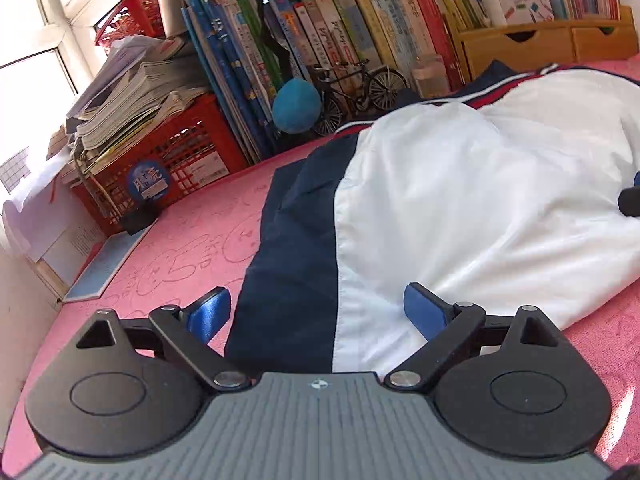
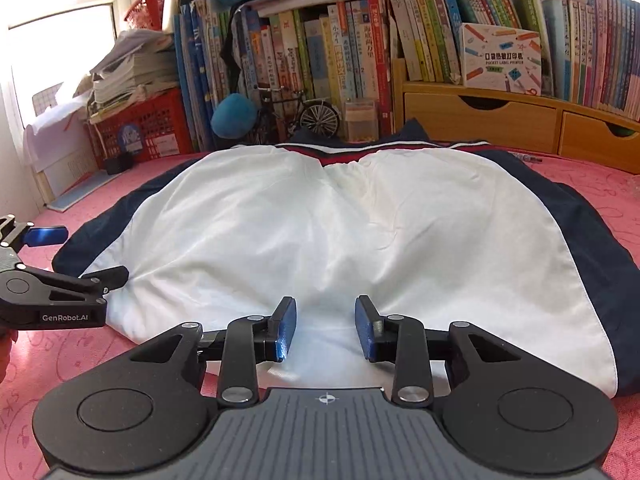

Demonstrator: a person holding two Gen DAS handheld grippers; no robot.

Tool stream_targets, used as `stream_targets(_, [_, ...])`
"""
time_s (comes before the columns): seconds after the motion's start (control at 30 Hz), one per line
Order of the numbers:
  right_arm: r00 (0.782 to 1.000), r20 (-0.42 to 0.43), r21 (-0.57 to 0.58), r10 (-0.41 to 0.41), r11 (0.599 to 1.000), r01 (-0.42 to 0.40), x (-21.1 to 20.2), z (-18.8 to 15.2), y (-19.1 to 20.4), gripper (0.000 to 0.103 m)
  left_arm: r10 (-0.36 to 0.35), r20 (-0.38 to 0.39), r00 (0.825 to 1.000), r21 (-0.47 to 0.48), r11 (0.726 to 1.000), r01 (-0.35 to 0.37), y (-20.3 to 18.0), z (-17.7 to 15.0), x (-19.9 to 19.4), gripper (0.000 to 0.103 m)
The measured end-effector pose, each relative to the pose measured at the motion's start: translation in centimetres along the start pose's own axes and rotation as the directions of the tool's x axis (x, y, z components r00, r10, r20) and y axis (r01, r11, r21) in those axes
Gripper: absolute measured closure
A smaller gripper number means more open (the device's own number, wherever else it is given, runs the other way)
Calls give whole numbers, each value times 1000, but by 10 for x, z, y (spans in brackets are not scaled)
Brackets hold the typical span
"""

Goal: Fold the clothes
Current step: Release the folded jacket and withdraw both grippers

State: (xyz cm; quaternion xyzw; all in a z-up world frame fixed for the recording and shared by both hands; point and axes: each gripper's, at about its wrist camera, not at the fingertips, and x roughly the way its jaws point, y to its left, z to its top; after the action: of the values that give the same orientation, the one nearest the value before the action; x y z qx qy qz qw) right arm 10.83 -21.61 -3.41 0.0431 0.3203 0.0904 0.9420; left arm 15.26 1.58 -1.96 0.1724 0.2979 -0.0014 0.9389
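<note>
Where hem (image 2: 328, 376) ends, pink mat (image 2: 624, 424) bare

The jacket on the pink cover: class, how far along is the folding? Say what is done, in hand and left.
Done: the jacket lies spread flat on the pink cover, white panel up. In hand: nothing is gripped; the left gripper and right gripper are both open at its near hem. Left: no fold shows, so all the folding remains.

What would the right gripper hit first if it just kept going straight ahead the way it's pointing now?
Most likely the white panel of the jacket: the right gripper is open, with that fabric directly ahead between its fingers. Beyond lie the collar and the books, but depth is hard to judge.
</note>
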Motion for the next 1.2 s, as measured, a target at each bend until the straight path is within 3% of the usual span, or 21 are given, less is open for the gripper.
stream_targets(0.03, [1000,3,2,2,1000,-2,-2,0,2,57,-9,-15,1000,-45,999,9,7,-1,1,5])
stream_targets(0.07, [1000,6,5,4,1000,-4,-4,0,5,39,-15,-19,1000,-68,998,14,11,-3,2,2])
stream_targets(0.1, [1000,10,8,5,1000,-5,-7,0,8,30,-19,-19,1000,-82,996,18,13,-4,1,1])
stream_targets(0.2, [1000,22,17,10,1000,-10,-15,1,18,30,-32,-20,999,-122,992,30,18,-8,1,1])
stream_targets(0.33, [998,27,-165,65,984,-60,-12,3,73,28,-81,-32,996,-188,979,73,29,-12,6,1])
stream_targets(0.53, [997,-1,-57,78,995,-78,-16,-9,19,30,-132,-48,990,-250,961,116,39,-14,13,0])
stream_targets(0.6, [997,-11,-12,83,997,-83,-18,-14,-2,20,-145,-47,988,-254,959,128,40,-14,13,0])
stream_targets(0.63, [996,-15,11,85,996,-85,-19,-16,-13,20,-154,-47,987,-256,957,137,40,-14,13,0])
stream_targets(0.67, [999,-14,19,40,999,-40,-25,-18,-23,25,-159,-48,986,-261,955,141,41,-14,14,0])
stream_targets(0.7, [994,-3,-20,-107,994,107,-30,-22,-28,36,-163,-49,985,-265,954,144,42,-14,15,0])
stream_targets(0.73, [980,5,-15,-197,980,197,-35,-25,-41,35,-166,-50,985,-268,952,147,43,-14,15,0])
stream_targets(0.83, [957,-6,113,-291,951,289,-52,-32,-96,37,-169,-50,984,-271,951,149,43,-14,15,0])
stream_targets(0.87, [954,-6,121,-299,947,298,-56,-34,-107,50,-169,-50,984,-271,951,149,43,-14,15,0])
stream_targets(0.9, [956,-1,108,-295,950,293,-60,-37,-113,70,-169,-50,984,-271,951,149,43,-14,15,0])
stream_targets(0.93, [957,3,96,-290,953,289,-64,-39,-119,72,-169,-50,984,-271,951,149,43,-14,15,0])
stream_targets(1.0, [952,3,81,-305,949,304,-66,-40,-121,72,-168,-50,984,-271,951,149,43,-14,15,0])
stream_targets(1.13, [904,-3,45,-427,904,426,-67,-42,-114,72,-165,-50,985,-267,952,146,44,-14,15,0])
stream_targets(1.17, [890,-3,36,-456,889,456,-67,-42,-113,66,-165,-49,985,-267,953,146,44,-14,15,0])
stream_targets(1.2, [880,11,-20,-474,880,474,-68,-44,-110,38,-164,-49,985,-266,953,145,44,-14,15,0])
